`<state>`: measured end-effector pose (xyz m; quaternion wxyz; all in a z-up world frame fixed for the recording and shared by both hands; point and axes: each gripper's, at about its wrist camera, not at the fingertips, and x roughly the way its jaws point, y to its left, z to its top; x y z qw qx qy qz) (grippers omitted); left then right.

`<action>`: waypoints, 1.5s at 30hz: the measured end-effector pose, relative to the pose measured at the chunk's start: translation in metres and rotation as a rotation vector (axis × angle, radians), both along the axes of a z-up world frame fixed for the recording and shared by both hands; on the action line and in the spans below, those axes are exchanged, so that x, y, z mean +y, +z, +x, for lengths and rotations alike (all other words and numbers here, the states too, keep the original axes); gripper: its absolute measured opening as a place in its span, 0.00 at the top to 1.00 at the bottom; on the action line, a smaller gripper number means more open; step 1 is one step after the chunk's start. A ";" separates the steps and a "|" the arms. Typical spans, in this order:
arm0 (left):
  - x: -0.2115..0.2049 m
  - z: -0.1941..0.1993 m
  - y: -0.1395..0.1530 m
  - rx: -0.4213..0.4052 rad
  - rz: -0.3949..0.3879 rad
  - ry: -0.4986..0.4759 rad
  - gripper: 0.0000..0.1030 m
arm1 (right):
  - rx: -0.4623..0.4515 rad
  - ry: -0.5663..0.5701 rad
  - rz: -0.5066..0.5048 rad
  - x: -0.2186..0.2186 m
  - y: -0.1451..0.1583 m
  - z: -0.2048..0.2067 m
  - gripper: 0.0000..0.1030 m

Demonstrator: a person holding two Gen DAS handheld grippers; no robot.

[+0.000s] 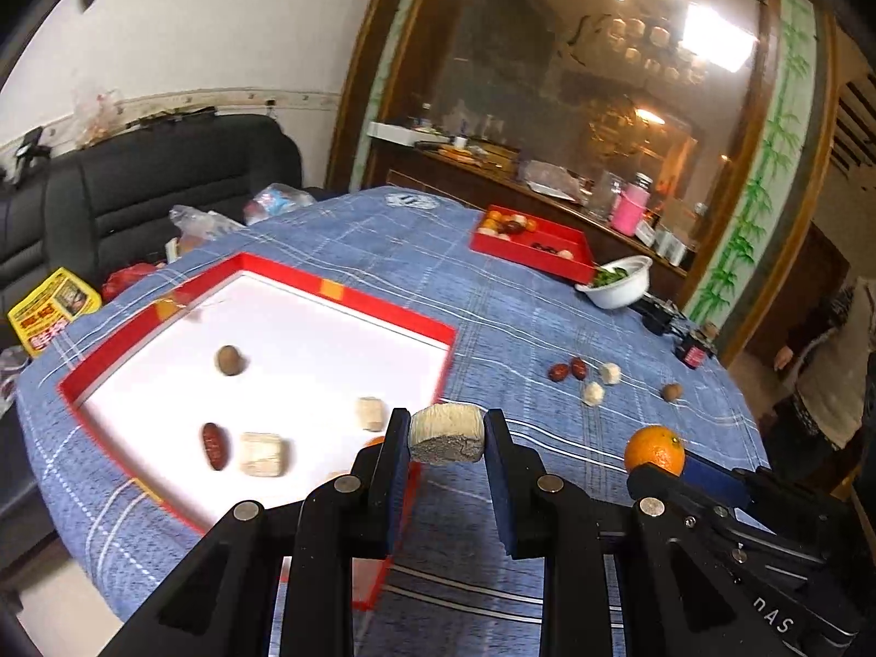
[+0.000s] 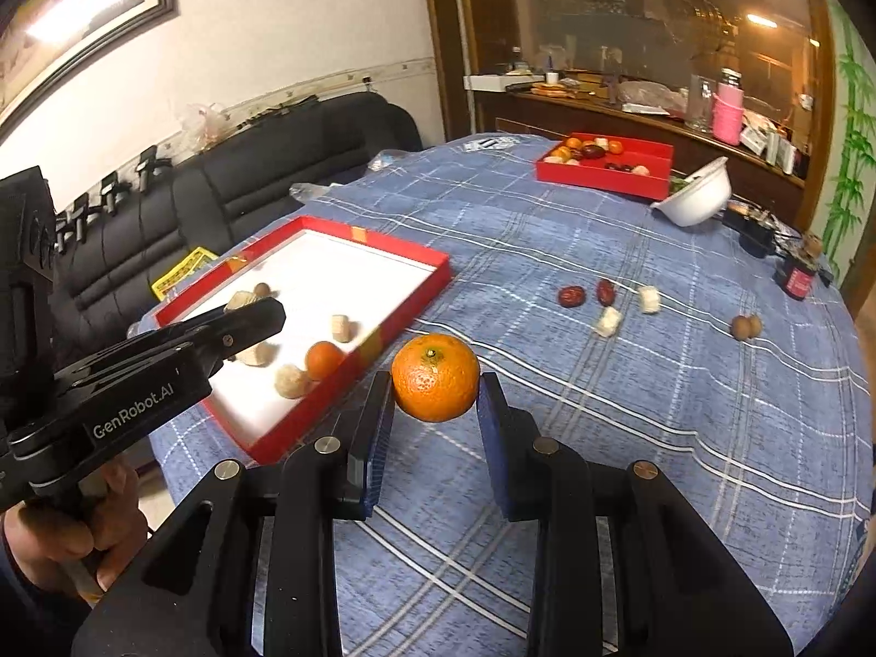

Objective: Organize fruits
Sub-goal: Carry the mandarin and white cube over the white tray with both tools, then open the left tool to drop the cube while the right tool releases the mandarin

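the left fingers clench a pale cake, the right fingers an orange; the round orange may slip toward the tray at ten o'clock.

Black sofa against white wall (glass-fronted cabinet beside).

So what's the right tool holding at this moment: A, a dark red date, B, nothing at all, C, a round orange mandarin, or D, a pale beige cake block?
C: in the right wrist view the right tool has its pads pressed on both sides of the round orange mandarin, lifted above the blue checked tablecloth.
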<state>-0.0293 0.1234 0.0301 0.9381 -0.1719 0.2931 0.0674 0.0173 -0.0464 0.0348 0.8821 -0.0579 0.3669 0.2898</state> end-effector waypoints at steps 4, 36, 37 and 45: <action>0.015 -0.005 -0.003 0.012 0.002 0.048 0.75 | 0.003 0.038 0.003 0.017 0.000 -0.002 0.71; 0.112 0.030 -0.033 0.191 0.077 0.317 0.75 | 0.096 0.174 -0.032 0.132 -0.033 0.046 0.70; 0.115 0.032 -0.033 0.193 0.084 0.323 0.75 | 0.099 0.174 -0.034 0.134 -0.034 0.049 0.71; 0.135 0.055 -0.036 0.227 0.136 0.359 0.75 | 0.136 0.160 -0.049 0.161 -0.049 0.084 0.70</action>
